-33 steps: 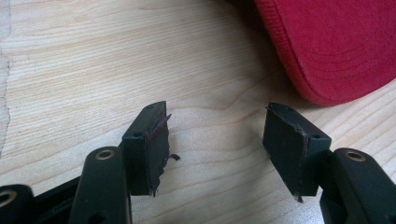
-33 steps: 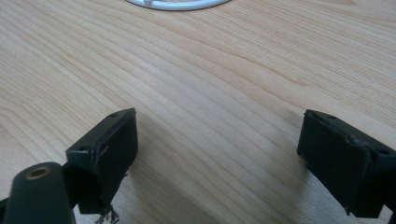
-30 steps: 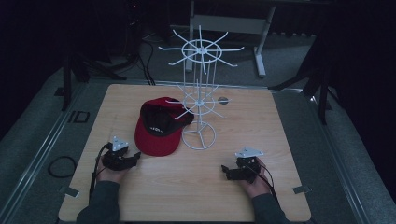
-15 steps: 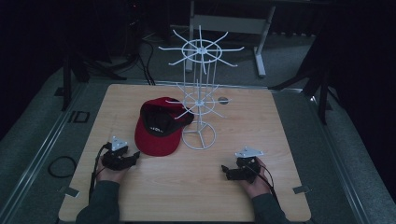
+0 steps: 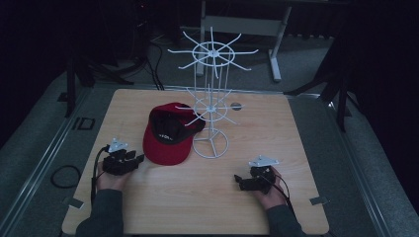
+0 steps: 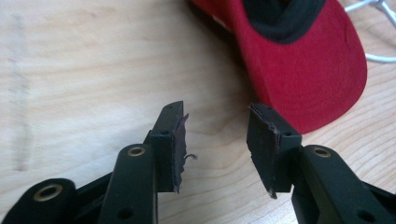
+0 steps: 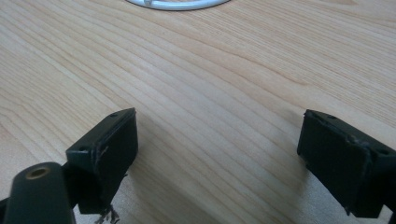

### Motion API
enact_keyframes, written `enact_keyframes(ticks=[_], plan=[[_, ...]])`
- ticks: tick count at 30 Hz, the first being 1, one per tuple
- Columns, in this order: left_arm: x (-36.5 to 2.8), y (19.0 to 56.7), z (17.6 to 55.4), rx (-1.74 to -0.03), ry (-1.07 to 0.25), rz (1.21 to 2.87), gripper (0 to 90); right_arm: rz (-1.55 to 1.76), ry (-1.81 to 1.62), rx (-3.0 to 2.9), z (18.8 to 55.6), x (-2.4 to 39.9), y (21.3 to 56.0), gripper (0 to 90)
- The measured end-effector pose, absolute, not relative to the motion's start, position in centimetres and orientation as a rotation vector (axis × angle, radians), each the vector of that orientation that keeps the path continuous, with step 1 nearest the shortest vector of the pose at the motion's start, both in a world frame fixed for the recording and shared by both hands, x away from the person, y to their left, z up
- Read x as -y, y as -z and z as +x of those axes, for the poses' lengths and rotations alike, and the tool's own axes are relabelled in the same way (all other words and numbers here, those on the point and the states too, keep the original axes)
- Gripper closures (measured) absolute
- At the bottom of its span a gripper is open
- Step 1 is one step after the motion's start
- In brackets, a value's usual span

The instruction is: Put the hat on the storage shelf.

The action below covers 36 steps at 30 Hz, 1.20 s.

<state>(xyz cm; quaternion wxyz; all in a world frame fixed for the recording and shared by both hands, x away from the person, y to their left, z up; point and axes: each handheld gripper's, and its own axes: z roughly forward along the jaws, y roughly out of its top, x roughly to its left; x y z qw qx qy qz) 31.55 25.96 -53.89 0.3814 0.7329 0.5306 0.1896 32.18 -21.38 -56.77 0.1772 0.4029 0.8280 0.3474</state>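
A red cap (image 5: 169, 133) with a black lining lies on the wooden table (image 5: 276, 138), leaning against a white wire rack (image 5: 211, 103). My left gripper (image 5: 137, 158) rests on the table just left of the cap's brim (image 6: 317, 70), open, with bare wood between its jaws. My right gripper (image 5: 238, 180) sits near the front right of the table, open wide over bare wood. The rack's ring base (image 7: 177, 3) shows at the top of the right gripper view.
The rack has two tiers of spoke arms, the upper tier (image 5: 212, 49) rising over the table's far edge. A small dark round spot (image 5: 236, 105) lies behind the rack. Cables (image 5: 62, 175) trail off the table's left side. Dark stands surround the table.
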Motion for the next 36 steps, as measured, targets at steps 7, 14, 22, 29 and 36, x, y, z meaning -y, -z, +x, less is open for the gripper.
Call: enact_keyframes(ticks=[7, 14, 22, 29, 36], plan=[[-26.7, 51.9, 31.3, -1.302, -0.484, 1.837, 56.4, 1.141, -0.983, -2.343, 32.2, 21.4, 56.8, 12.1], [-26.2, 51.1, 31.8, -1.270, -0.464, 1.819, 55.5, 1.141, -0.983, -2.343, 32.2, 21.4, 56.8, 12.1], [-24.7, 52.2, 33.8, -1.275, -0.400, 1.891, 55.9, 1.141, -0.983, -2.343, 32.2, 21.4, 56.8, 12.1], [-23.5, 52.8, 33.5, -1.262, -0.341, 1.945, 73.9, 1.141, -0.983, -2.343, 32.2, 21.4, 56.8, 12.1], [-21.8, 53.6, 33.5, -1.227, -0.208, 2.002, 66.5, 1.140, -0.983, -2.343, 32.2, 21.4, 56.8, 12.1]])
